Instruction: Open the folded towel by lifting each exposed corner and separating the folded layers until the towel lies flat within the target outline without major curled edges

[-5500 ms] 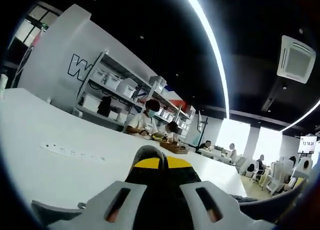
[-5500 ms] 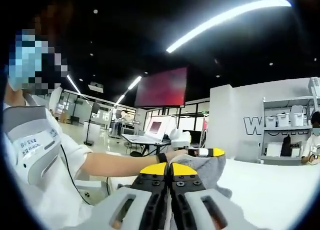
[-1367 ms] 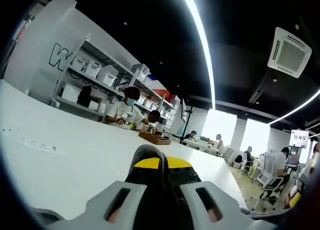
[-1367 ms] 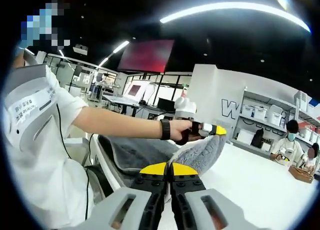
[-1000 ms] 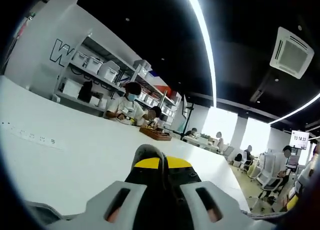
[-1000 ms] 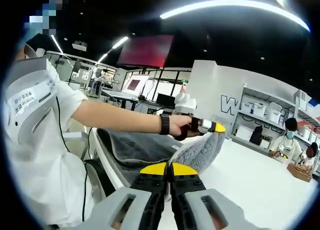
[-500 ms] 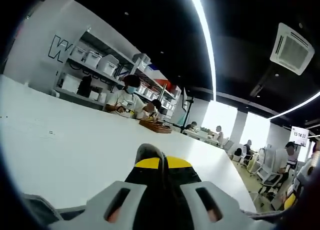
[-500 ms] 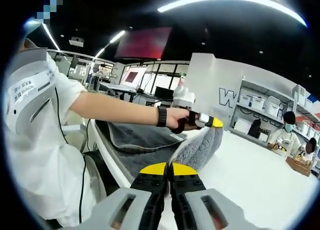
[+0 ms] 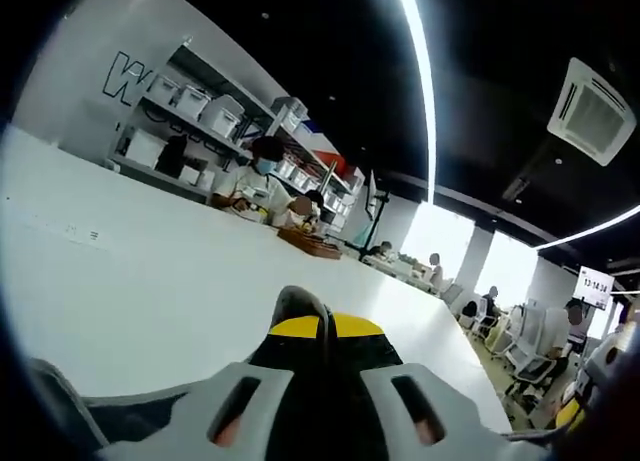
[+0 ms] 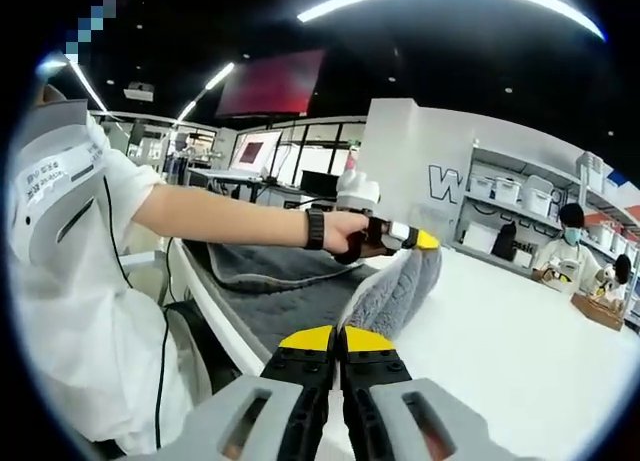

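The right gripper (image 10: 338,333) was clamped on the grey towel (image 10: 395,286), which stretched away over the white table (image 10: 500,321) to the left gripper (image 10: 415,240), pinching its far corner. In its own view, the left gripper (image 9: 322,326) was closed on cloth.

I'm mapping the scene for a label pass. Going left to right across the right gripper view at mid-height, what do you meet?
Person's white sleeve → wristband → left gripper holding the grey towel → seated masked person by the shelves.
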